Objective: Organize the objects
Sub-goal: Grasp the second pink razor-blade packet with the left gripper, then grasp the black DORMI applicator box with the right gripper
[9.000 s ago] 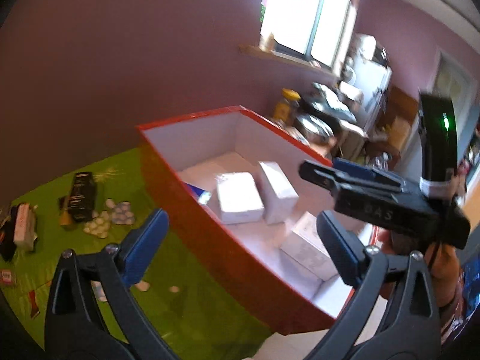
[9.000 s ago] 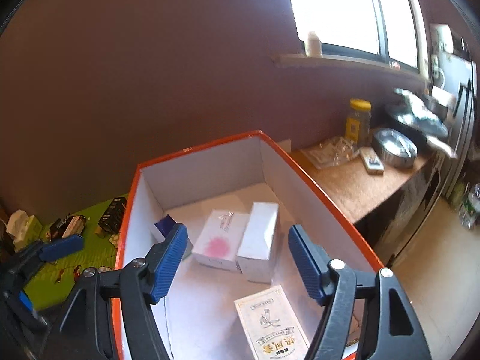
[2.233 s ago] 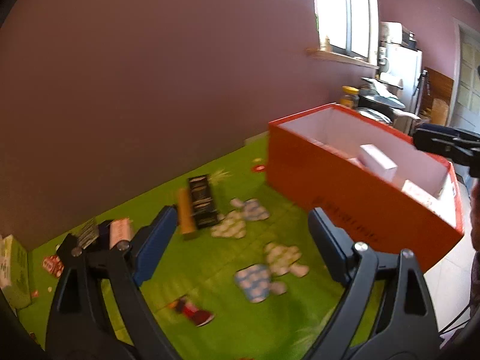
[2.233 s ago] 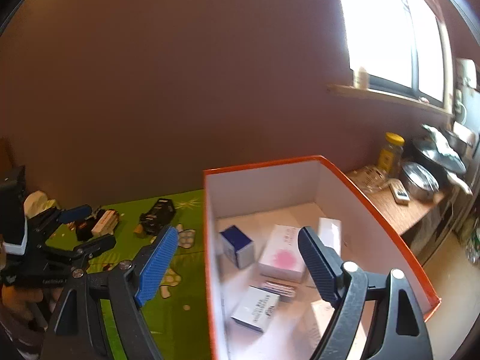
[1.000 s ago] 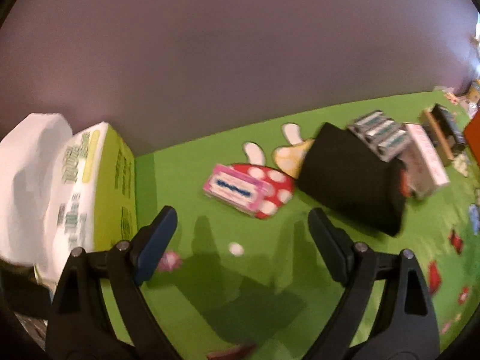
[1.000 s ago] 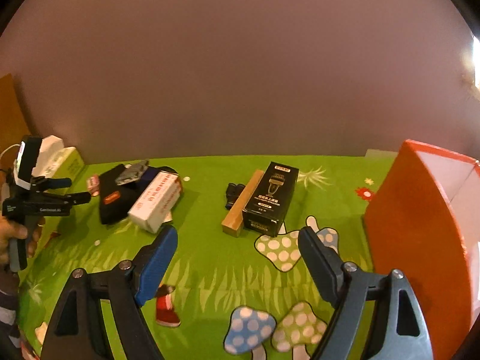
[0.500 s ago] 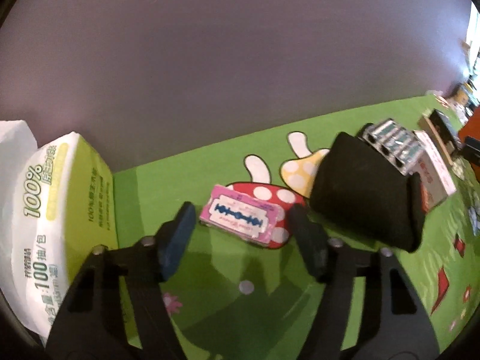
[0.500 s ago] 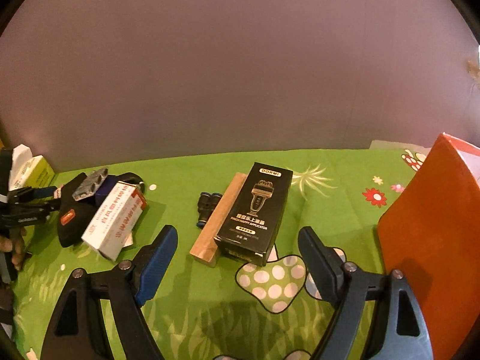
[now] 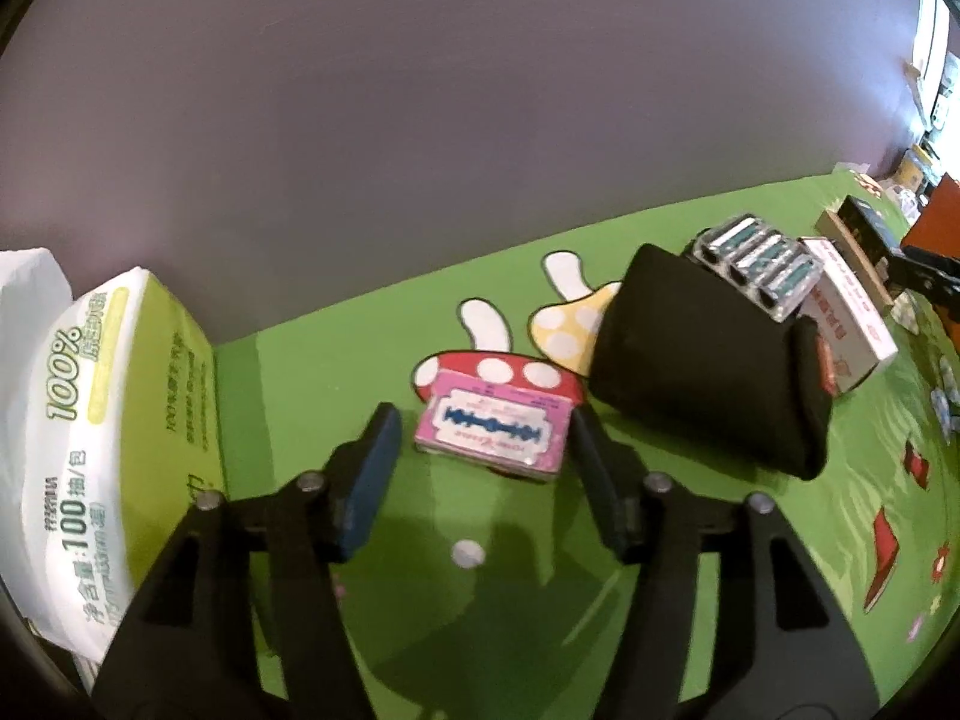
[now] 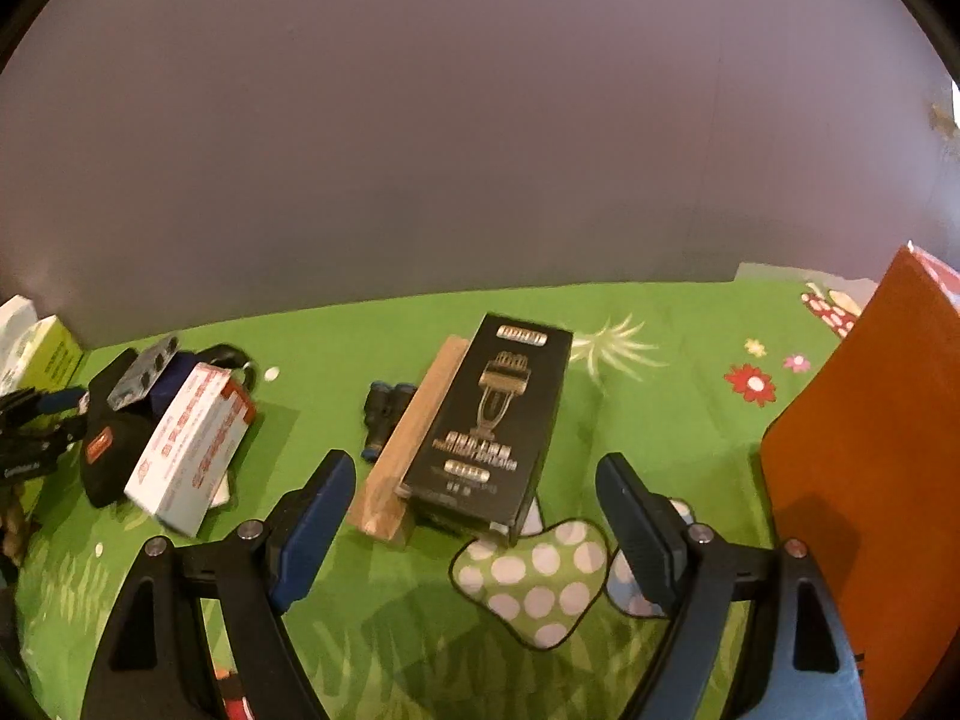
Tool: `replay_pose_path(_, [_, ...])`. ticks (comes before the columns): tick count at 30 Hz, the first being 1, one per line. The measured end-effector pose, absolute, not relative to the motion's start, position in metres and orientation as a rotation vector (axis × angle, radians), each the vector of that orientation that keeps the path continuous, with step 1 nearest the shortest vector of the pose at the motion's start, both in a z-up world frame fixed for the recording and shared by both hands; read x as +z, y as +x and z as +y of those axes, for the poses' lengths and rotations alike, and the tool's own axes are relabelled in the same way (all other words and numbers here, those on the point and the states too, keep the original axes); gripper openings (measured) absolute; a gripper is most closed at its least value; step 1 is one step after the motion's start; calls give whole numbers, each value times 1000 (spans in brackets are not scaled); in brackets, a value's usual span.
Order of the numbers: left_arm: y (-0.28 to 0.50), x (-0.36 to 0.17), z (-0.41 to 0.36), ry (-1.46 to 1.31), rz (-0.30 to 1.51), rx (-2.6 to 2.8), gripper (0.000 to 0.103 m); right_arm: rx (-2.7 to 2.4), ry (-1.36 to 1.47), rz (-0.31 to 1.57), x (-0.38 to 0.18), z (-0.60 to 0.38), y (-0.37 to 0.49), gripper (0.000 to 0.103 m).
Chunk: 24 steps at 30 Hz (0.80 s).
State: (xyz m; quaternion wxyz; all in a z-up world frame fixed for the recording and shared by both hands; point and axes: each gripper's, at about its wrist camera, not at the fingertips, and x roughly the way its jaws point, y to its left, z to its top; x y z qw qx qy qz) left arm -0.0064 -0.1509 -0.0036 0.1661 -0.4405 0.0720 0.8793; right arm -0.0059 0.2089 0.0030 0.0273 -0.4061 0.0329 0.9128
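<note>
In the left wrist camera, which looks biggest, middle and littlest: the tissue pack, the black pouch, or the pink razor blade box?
1. Tissue pack, though it is nearest, so unsure
2. Black pouch
3. Pink razor blade box

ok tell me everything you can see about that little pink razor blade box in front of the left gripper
The pink razor blade box is a small flat packet, apparently thin card or paper wrap, with a blue double-edge blade drawn on a white panel and small unreadable print. It lies flat, slightly skewed, on the green mat, partly covering a printed red mushroom. The left gripper is open, its fingers flanking the box on both sides; the right one looks close or touching, the left apart. A black pouch sits just right of it, not clearly touching.
</note>
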Motion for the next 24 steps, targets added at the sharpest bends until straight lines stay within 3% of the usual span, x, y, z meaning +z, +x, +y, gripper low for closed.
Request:
replay_pose_path(5, [1,-4,-146,-1246,224,2509,55,2776,-1255,129,-3,215,-12,82])
replay_pose_path(7, [3,-4,-147,-1251,219,2509,54,2761,-1265,159,-7,219,-13,73])
replay_pose_path(10, [7,-4,-147,-1264,223,2510,54,2765,-1268,210,-7,227,-11,43])
replay_pose_path(24, [68,25,-148,-1248,244,2577,54,2830,-1245,183,6,234,37,41])
